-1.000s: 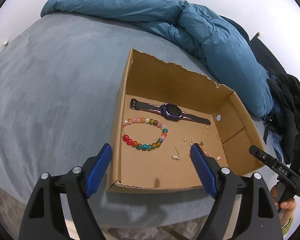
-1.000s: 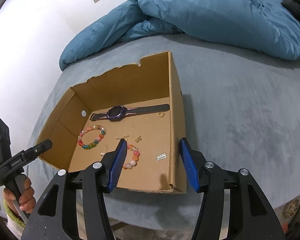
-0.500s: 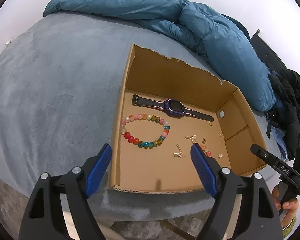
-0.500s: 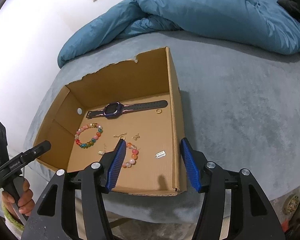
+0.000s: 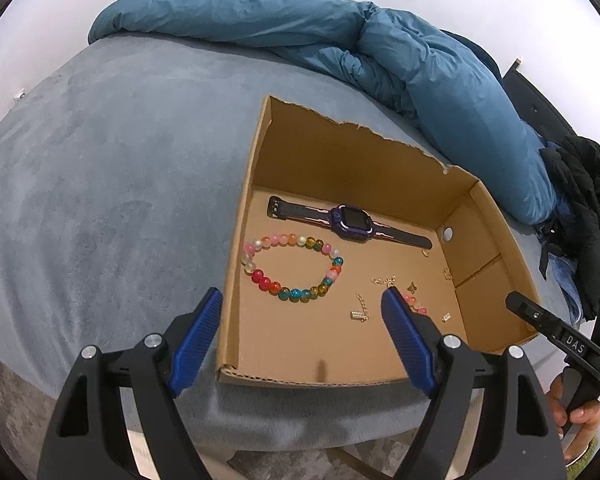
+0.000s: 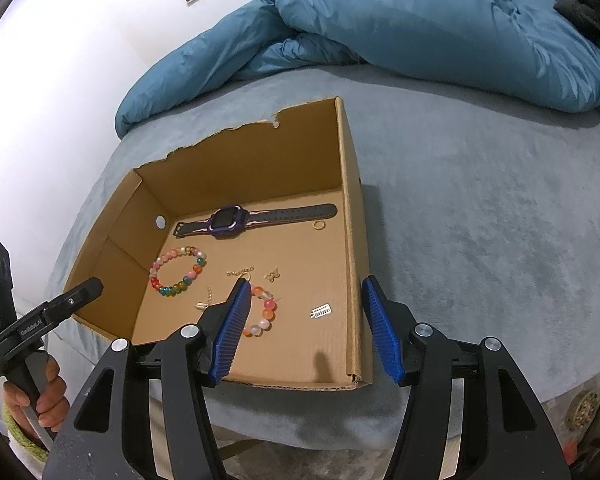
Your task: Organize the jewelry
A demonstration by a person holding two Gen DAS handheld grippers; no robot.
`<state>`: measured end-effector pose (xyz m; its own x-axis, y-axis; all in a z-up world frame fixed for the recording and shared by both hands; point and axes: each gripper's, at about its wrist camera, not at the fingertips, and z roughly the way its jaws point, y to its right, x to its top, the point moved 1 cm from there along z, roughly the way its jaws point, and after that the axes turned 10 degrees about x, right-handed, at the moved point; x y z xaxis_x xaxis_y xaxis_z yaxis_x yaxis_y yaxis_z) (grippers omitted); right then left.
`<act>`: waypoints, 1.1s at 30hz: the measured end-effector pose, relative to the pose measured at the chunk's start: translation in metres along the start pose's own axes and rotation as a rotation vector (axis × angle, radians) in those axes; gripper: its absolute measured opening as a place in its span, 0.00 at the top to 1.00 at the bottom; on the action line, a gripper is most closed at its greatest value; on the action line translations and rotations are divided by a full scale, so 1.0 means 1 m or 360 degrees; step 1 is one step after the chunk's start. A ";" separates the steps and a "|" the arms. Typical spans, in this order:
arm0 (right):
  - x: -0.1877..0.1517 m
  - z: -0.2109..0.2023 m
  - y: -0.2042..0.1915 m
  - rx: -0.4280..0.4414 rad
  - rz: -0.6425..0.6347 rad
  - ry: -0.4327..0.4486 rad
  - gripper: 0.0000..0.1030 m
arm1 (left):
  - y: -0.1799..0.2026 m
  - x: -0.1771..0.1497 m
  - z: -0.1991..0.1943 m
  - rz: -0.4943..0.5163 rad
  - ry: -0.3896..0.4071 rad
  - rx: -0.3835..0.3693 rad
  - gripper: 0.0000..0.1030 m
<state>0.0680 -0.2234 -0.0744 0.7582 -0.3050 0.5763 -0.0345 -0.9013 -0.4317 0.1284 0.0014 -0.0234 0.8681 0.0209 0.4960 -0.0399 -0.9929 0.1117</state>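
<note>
An open cardboard box (image 5: 256, 168) (image 6: 350, 200) lies on the grey bed. On its floor are a purple watch (image 5: 352, 224) (image 6: 232, 220), a multicolour bead bracelet (image 5: 292, 268) (image 6: 178, 270), a pink-orange bead bracelet (image 6: 262, 316), a gold chain (image 6: 240, 272), a butterfly charm (image 6: 272, 276), a gold ring (image 6: 319, 225) and a small silver charm (image 6: 321, 312). My left gripper (image 5: 300, 300) hovers open above the box's near left corner, holding nothing. Over the near right corner my right gripper (image 6: 306, 286) is also open and empty; its left finger hides part of the pink-orange bracelet.
A rumpled blue duvet (image 5: 380, 52) (image 6: 420, 24) lies along the far side of the bed. Dark clothing (image 5: 588, 208) is piled at the right. A person's hand (image 6: 48, 396) grips the left gripper's handle. The bed's front edge runs just below the box.
</note>
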 end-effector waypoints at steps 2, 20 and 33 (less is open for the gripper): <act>-0.002 -0.001 0.000 0.0001 -0.0002 0.0000 0.45 | 0.000 -0.001 0.001 0.0000 -0.0002 0.0007 0.24; -0.005 -0.003 -0.001 0.0019 -0.0009 0.0013 0.40 | -0.001 -0.006 0.002 0.0035 0.0013 0.0023 0.24; -0.010 -0.018 -0.006 0.0010 -0.0041 0.0110 0.35 | 0.000 -0.007 -0.039 0.0103 0.0271 0.0093 0.19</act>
<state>0.0488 -0.2209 -0.0651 0.7119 -0.3027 0.6337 -0.0116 -0.9073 -0.4204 0.1034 0.0057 0.0065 0.7682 -0.0289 0.6395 -0.0600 -0.9978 0.0270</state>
